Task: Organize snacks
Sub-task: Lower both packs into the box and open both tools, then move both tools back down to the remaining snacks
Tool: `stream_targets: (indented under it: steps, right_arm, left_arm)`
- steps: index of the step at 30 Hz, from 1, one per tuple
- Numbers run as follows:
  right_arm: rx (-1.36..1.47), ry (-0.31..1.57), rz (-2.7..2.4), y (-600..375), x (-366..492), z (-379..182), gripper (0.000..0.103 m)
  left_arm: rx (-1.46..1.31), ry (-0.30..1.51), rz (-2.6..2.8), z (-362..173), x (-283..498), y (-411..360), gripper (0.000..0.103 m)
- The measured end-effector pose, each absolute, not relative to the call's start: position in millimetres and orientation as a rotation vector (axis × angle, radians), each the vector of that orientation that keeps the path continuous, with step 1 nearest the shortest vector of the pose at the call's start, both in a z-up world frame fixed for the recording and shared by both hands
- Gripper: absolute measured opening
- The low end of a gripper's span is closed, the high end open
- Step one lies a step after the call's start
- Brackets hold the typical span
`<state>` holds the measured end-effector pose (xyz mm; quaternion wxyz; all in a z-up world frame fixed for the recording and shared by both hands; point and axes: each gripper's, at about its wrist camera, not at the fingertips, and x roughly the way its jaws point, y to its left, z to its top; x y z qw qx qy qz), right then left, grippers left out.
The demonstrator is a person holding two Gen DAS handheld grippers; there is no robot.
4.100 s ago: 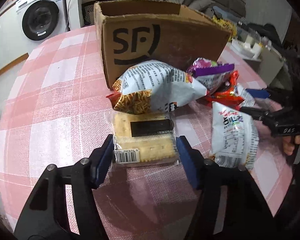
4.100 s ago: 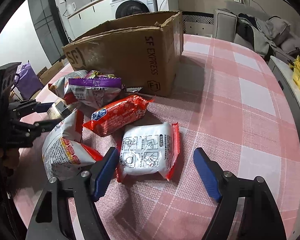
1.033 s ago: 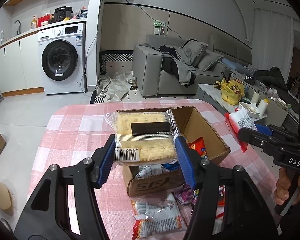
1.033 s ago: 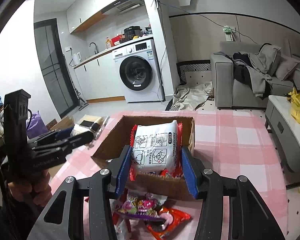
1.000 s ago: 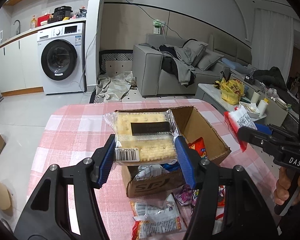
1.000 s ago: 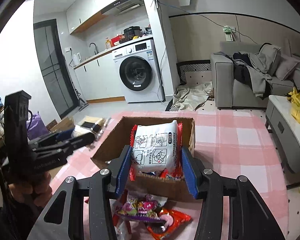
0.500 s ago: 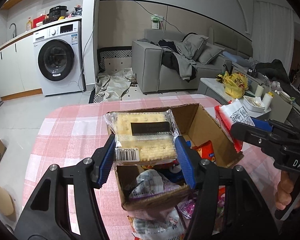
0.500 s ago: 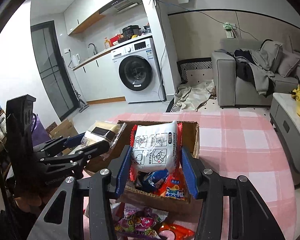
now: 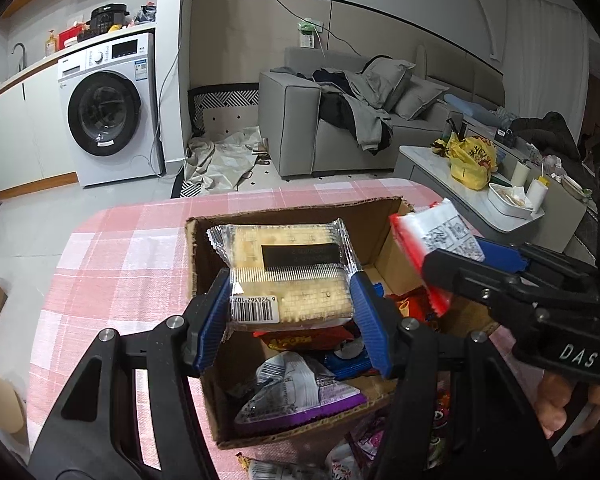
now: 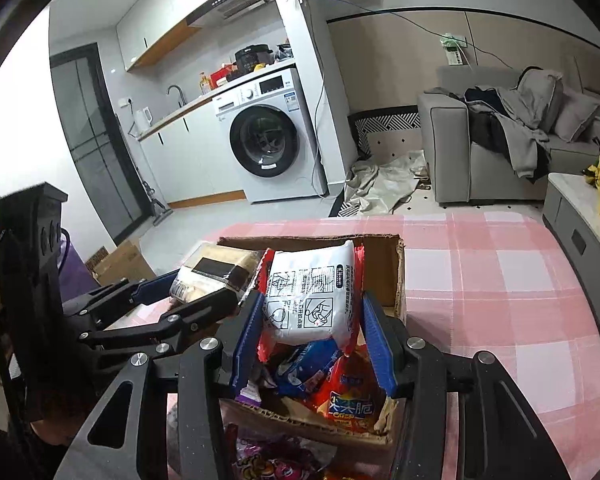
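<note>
My left gripper [image 9: 290, 318] is shut on a clear-wrapped cracker packet [image 9: 288, 272] with a barcode label, held over the open cardboard box [image 9: 204, 360]. The white snack bag with red edges [image 10: 312, 296] is clamped in my right gripper [image 10: 310, 340], also above the box [image 10: 398, 280]. Each gripper shows in the other's view: the right one with its bag [image 9: 436, 240] at the right, the left one with the crackers [image 10: 216, 276] at the left. Inside the box lie several packets: a purple-edged bag [image 9: 296, 392], blue and red ones [image 10: 340, 392].
The box stands on a table with a pink checked cloth [image 10: 500, 280]. More loose snack bags [image 10: 276, 460] lie on the cloth in front of the box. A washing machine [image 9: 108, 112], a grey sofa [image 9: 340, 120] and a low side table [image 9: 500, 200] stand beyond.
Both grippers have come forward and down toward the box, which now looks larger and closer, its contents visible. Each still grips its packet.
</note>
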<state>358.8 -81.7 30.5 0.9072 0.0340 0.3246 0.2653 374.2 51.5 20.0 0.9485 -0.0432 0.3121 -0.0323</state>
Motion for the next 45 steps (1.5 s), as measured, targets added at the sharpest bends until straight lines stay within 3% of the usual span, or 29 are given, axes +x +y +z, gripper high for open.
stream_targets:
  steps: [13,19,23,27,30,45]
  right_arm:
    - [0.053,0.707,0.525,-80.7,380.7,11.3,0.049]
    - [0.035,0.687,0.529,-88.0,370.8,19.4,0.055]
    - [0.036,0.658,0.536,-102.8,355.6,26.9,0.085]
    - [0.062,0.685,0.54,-120.7,340.7,27.6,0.102]
    - [0.051,0.701,0.54,-131.2,326.1,25.7,0.102]
    - [0.052,0.761,0.509,-158.5,265.0,7.2,0.103]
  left_arm:
    - [-0.062,0.679,-0.053,-7.3,396.9,40.6,0.056]
    - [-0.082,0.678,-0.084,-4.0,390.9,38.5,0.058]
    - [-0.099,0.682,-0.079,5.1,375.6,42.1,0.083]
    - [-0.115,0.698,-0.087,11.7,352.2,44.9,0.086]
    - [-0.083,0.691,-0.056,14.9,326.7,45.4,0.103]
    - [-0.101,0.707,0.014,16.5,235.4,75.6,0.102]
